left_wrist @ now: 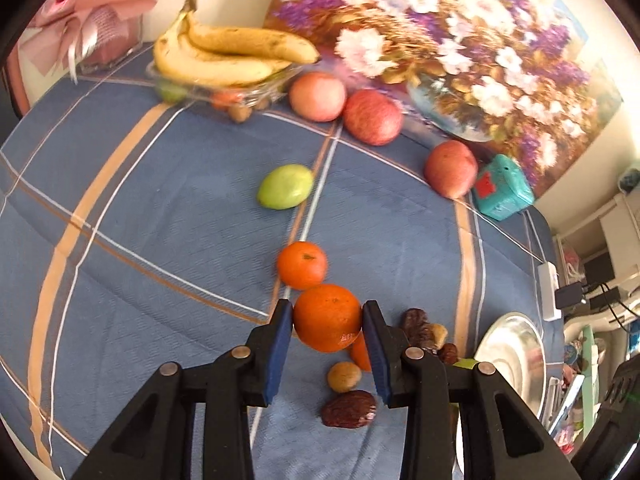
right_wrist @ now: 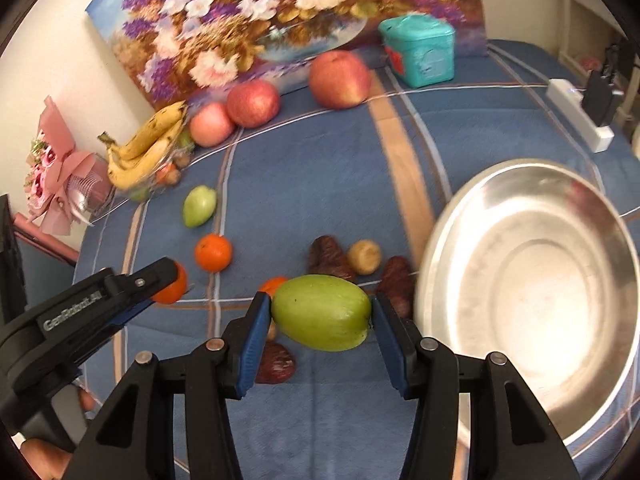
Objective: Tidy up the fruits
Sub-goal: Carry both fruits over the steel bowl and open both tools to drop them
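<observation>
Both tongs loaded: left gripper (left_wrist: 327, 318) clamped on an orange (left_wrist: 327, 317), right gripper (right_wrist: 320, 312) pinching a green mango-like fruit (right_wrist: 321, 312) by its ends. Likely trouble: round, smooth skins rolling out of the narrow pads (right_wrist: 253, 344); a dropped fruit scattering the dates (left_wrist: 349, 409) and small nut (left_wrist: 344, 377) below. Steel bowl (right_wrist: 448, 240) at three o'clock, probably the target, apparently light enough to skid if knocked. Beyond, soft blue checked cloth (left_wrist: 160, 200), second orange (left_wrist: 302, 265), green fruit (left_wrist: 285, 186), apples (left_wrist: 373, 117) at twelve, bananas (left_wrist: 224, 54) at eleven, flower painting (left_wrist: 460, 40) behind.
</observation>
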